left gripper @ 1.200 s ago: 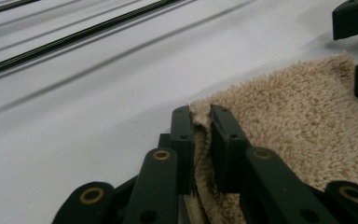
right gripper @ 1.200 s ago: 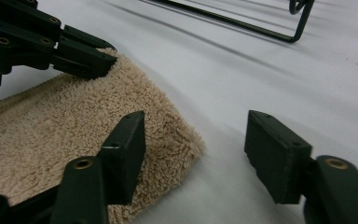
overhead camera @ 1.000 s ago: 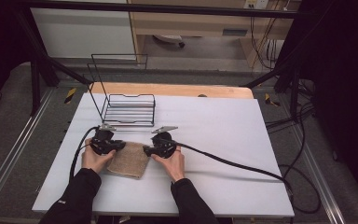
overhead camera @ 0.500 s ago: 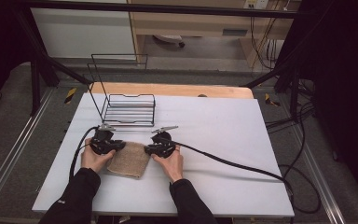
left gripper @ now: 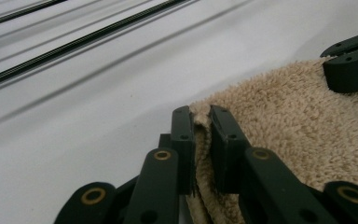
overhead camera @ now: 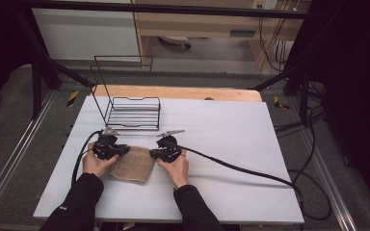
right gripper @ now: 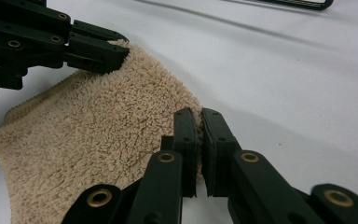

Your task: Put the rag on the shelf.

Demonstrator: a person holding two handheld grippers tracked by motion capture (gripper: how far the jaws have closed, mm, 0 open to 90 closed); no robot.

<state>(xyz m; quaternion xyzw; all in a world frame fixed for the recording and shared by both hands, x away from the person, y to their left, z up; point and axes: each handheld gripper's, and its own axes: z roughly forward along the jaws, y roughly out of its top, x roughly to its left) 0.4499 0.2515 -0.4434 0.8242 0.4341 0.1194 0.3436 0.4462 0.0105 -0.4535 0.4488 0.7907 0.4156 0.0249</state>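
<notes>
Nothing has shifted: my left tongs (left gripper: 201,114) and right tongs (right gripper: 199,116) each stay clenched on a towel (overhead camera: 133,166) corner between them.

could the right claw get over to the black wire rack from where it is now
Probably yes, once it lets go: the right claw is shut on the beige terry towel, and bare white table lies between it and the black wire rack.
</notes>
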